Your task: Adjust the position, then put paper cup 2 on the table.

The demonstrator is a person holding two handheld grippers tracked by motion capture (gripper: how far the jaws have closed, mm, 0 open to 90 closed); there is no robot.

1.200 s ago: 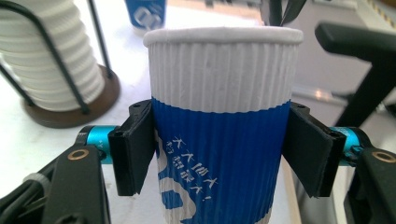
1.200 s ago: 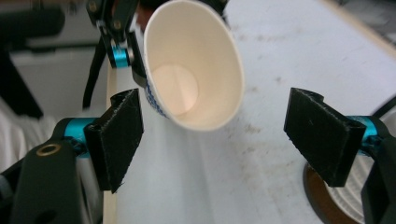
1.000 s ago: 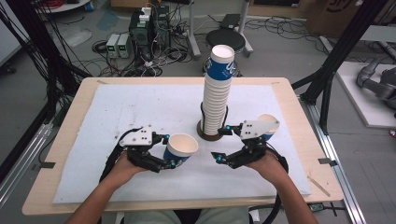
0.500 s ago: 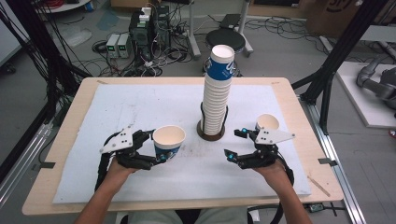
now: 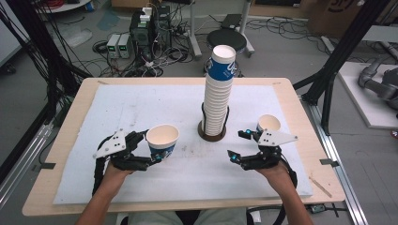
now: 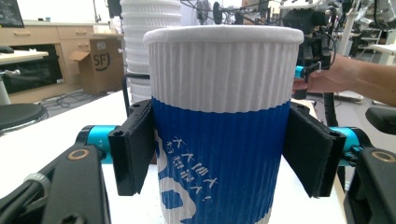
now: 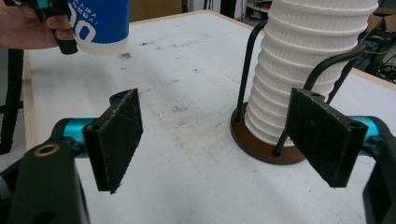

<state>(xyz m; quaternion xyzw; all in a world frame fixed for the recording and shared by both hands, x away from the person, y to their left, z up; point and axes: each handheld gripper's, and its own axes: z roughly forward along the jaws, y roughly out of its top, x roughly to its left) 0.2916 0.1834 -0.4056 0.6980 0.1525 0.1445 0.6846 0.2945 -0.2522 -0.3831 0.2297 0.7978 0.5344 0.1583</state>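
While the person's hands come in from the near edge, both grippers sit low over the white mat.

Left gripper [image 5: 149, 149]: its jaws press on both sides of a cup [image 5: 162, 140], at the blue band below the white ribbed top.
Cup: upright, mouth up, held at the left of the mat [image 5: 117, 112], near the stack; from the left gripper view it looks snug between the two black pads [image 6: 133, 148]. Whether its base touches the mat, I cannot tell.
Right gripper [image 5: 240, 144]: jaws spread wide with nothing between them, bare mat showing in the gap in the right gripper view.
Second cup [image 5: 268, 123]: stands upright on the mat just beyond the right gripper, close by its grey plate, apart from the jaws.
Stack [image 5: 218, 89]: a tall column of nested cups, the top one showing a blue band, standing in a holder [image 5: 212, 132] with a round brown base and black wire uprights, at the middle of the mat between the two grippers.
Table [image 5: 65, 140]: light wood, its rim showing around the mat.
Left hand [image 7: 28, 28]: seen from the right gripper view at top left, with the blue cup [image 7: 99, 23] beside it.
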